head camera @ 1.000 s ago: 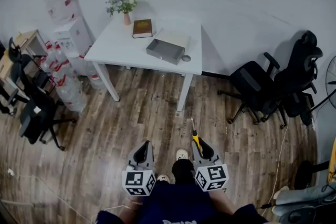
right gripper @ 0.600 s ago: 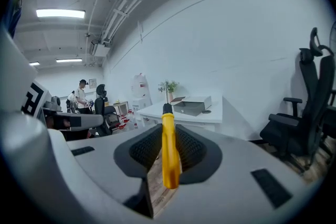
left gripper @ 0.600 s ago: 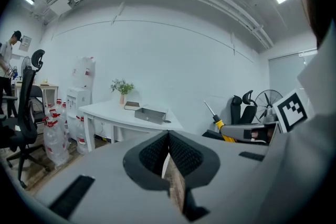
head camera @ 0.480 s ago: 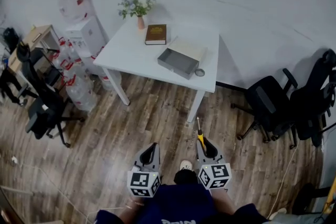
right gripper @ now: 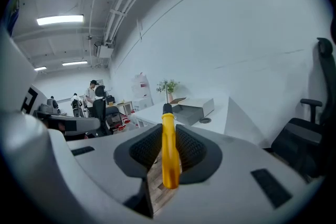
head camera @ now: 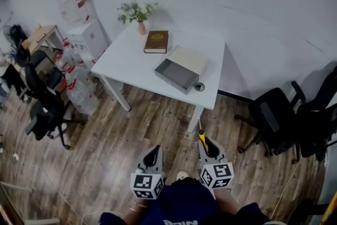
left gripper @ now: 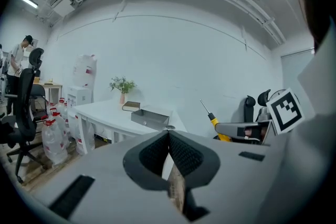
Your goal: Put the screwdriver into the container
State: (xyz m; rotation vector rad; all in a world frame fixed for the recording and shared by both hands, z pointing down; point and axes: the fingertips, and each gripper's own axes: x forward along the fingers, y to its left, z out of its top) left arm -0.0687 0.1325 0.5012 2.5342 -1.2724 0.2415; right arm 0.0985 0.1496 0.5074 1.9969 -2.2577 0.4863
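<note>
The right hand-held gripper [head camera: 207, 145] clamps the yellow-handled screwdriver [right gripper: 168, 149], its shaft pointing toward 12 o'clock. At its 9 o'clock, the left hand-held gripper [head camera: 154, 152] has its jaws pressed together on nothing. The grey container [head camera: 176, 75] sits on the white worktop [head camera: 131, 55] at 12 o'clock, well apart from both.

- Screwdriver [head camera: 201, 138]: yellow handle, black collar, thin metal shaft. Clamped by the handle between the jaws of the right gripper [right gripper: 169, 128], above the floor. The shaft points forward toward the table, tilted slightly upward.
- Container [head camera: 176, 75]: grey, rectangular, open-topped, empty. Rests flat on the white tabletop [head camera: 131, 55], near its front edge, toward the right front corner.
</note>
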